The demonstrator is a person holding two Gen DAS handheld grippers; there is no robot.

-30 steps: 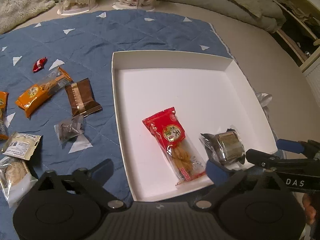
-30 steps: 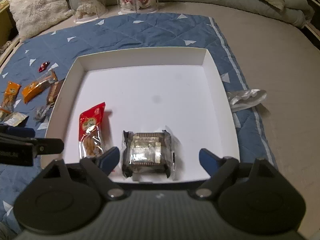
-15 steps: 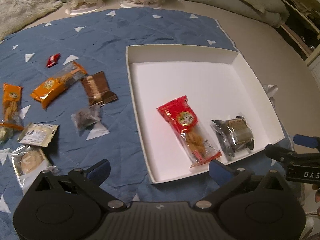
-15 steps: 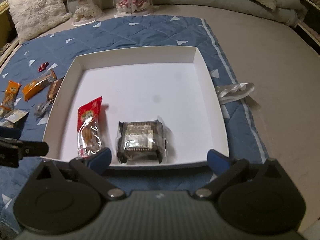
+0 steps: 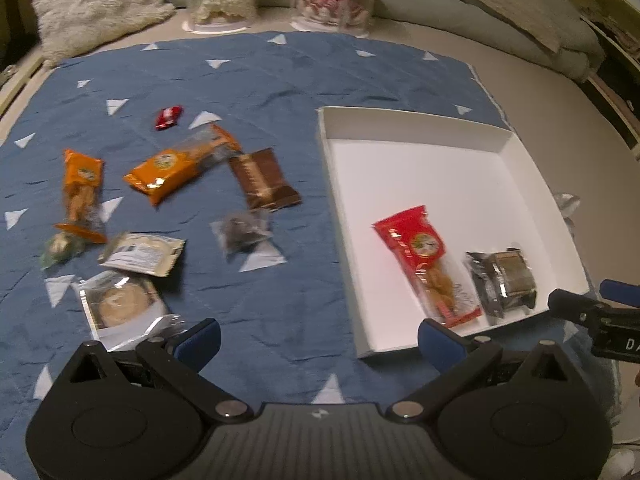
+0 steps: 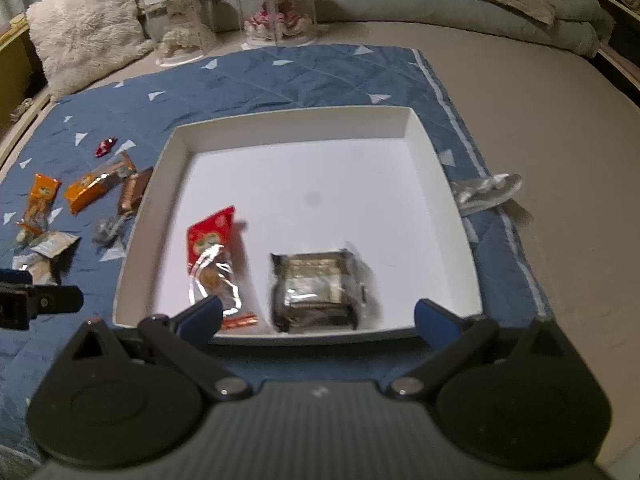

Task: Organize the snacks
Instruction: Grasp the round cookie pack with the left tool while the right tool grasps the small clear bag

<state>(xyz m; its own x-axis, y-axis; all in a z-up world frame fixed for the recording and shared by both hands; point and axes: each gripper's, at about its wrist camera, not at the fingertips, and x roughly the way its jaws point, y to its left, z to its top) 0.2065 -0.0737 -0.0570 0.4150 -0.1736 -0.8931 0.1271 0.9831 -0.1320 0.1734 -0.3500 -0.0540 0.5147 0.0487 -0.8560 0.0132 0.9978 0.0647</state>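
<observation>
A white tray lies on the blue quilt. Inside it are a red snack packet and a dark wrapped cake. Several loose snacks lie on the quilt left of the tray: two orange packets, a brown bar, a small red candy, a clear dark packet, a beige sachet and a round pastry. My left gripper hangs open over the quilt near the tray's front left corner. My right gripper is open just before the tray's front edge, nothing between its fingers.
The blue quilt with white triangles covers a beige floor. A crumpled silver wrapper lies right of the tray. Two clear display cases and a fluffy cushion stand at the back, with grey bedding behind.
My left gripper has moved left, away from the tray and toward the loose snacks. My right gripper has opened wider and backed off the dark cake, which stays in the tray.
</observation>
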